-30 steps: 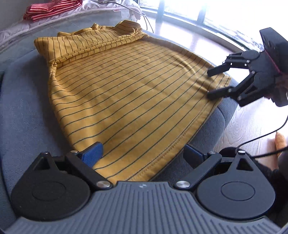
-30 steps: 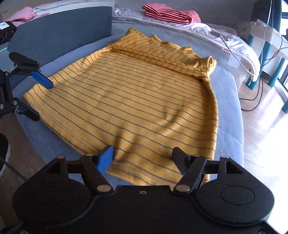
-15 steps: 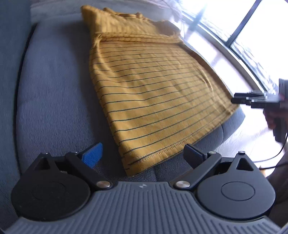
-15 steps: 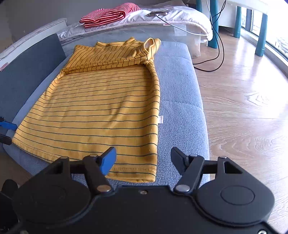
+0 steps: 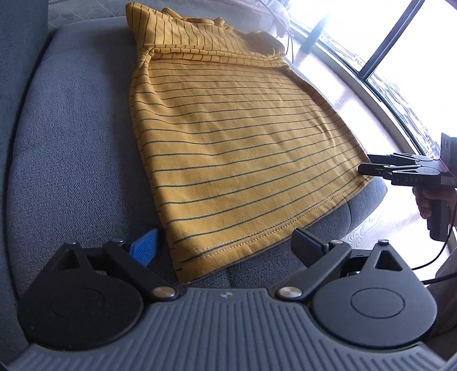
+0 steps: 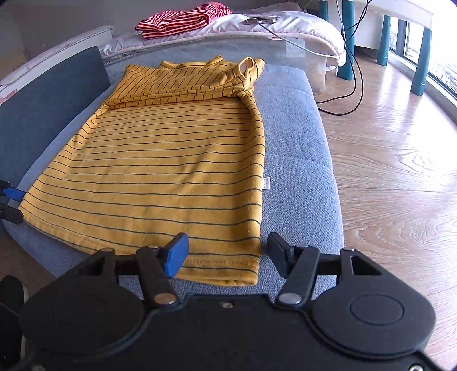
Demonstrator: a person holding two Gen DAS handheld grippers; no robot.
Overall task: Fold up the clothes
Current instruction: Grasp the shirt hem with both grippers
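a yellow striped shirt [image 6: 160,171] is spread flat on a grey-blue sofa seat [image 6: 297,182], its hem lying along the seat's front edge and its sleeves folded across the top near the far edge. the left gripper [image 5: 225,245] is held with its jaws wide apart at the hem corner nearest the sofa's backrest [image 6: 48,85], the corner lying between its 2 fingers, ungripped. the right gripper [image 6: 225,251] is likewise spread open at the opposite hem corner, beside the seat's outer side edge, with nothing clamped. a small white tag [image 6: 266,182] is seen at the shirt's side seam. a red striped garment [image 6: 182,20] is seen folded on the bed [image 6: 285,31] beyond the seat's far edge.
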